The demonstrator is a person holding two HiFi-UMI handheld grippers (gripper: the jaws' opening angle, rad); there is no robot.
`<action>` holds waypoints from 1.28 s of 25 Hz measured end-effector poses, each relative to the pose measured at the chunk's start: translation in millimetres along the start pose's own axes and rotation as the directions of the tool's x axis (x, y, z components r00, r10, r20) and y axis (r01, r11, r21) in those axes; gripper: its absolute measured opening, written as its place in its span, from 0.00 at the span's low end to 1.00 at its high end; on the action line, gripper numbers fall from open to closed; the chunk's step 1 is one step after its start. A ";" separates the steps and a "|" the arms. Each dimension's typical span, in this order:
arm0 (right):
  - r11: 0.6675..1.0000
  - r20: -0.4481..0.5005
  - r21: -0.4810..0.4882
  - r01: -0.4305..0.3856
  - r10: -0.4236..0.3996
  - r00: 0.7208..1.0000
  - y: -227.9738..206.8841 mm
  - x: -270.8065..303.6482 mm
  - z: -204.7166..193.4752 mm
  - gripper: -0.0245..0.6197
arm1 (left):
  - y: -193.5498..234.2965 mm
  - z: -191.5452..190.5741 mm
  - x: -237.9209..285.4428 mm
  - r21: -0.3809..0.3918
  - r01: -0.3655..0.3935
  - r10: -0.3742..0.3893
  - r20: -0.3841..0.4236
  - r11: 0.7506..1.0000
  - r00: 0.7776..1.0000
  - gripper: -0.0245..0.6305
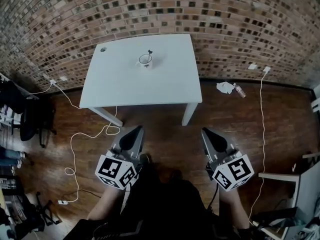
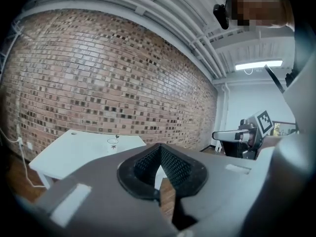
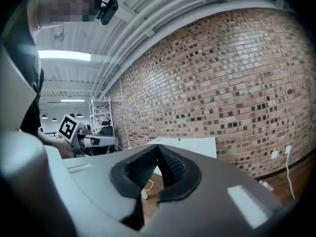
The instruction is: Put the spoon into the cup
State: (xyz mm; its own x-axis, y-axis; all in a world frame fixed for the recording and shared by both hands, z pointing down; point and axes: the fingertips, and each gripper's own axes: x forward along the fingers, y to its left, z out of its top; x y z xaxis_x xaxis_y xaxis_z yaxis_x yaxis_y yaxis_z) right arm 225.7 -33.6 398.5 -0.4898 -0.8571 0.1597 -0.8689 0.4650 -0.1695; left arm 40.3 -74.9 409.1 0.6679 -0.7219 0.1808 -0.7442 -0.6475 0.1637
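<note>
A small clear cup (image 1: 145, 60) stands near the far middle of the white table (image 1: 120, 89), and a thin spoon (image 1: 149, 52) with a dark end sticks up out of it. My left gripper (image 1: 136, 130) and right gripper (image 1: 205, 131) hang over the wooden floor in front of the table, far from the cup, both pointing at it. The left gripper (image 2: 159, 147) is shut and holds nothing, with the cup (image 2: 112, 142) small beyond it. The right gripper (image 3: 158, 148) is shut and holds nothing too, with the cup (image 3: 174, 141) tiny on the far table (image 3: 197, 146).
A brick wall (image 1: 210, 14) runs behind the table. A white cable (image 1: 75, 149) loops across the floor at left, and another cable (image 1: 262, 134) runs at right. Crumpled paper (image 1: 224, 87) and a bottle lie right of the table. Dark chairs (image 1: 30, 119) stand at left.
</note>
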 end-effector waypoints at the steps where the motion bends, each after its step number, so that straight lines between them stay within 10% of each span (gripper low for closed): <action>1: 1.000 0.003 0.012 -0.006 0.006 1.000 -1.6 -6.3 -2.4 0.05 | -6.9 -0.9 -2.2 0.008 -0.005 0.005 -0.002 1.000 1.000 0.03; 16: 0.998 0.077 0.060 0.021 -0.025 0.997 42.0 -51.2 -4.5 0.05 | -42.1 7.7 -71.1 0.075 0.016 -0.018 0.023 0.997 1.000 0.03; 32: 0.991 0.051 0.030 0.133 -0.135 0.990 123.0 -43.0 1.6 0.05 | 27.4 5.3 -148.3 0.024 0.023 -0.025 0.089 0.999 0.996 0.03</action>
State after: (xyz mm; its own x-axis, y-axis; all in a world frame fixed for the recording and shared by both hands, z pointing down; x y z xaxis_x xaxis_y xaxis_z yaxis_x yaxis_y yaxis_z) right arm 140.0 60.1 369.2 -0.3639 -0.9222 0.1311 -0.9241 0.3397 -0.1753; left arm -79.1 13.1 381.6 0.6833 -0.7245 0.0901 -0.7287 -0.6693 0.1447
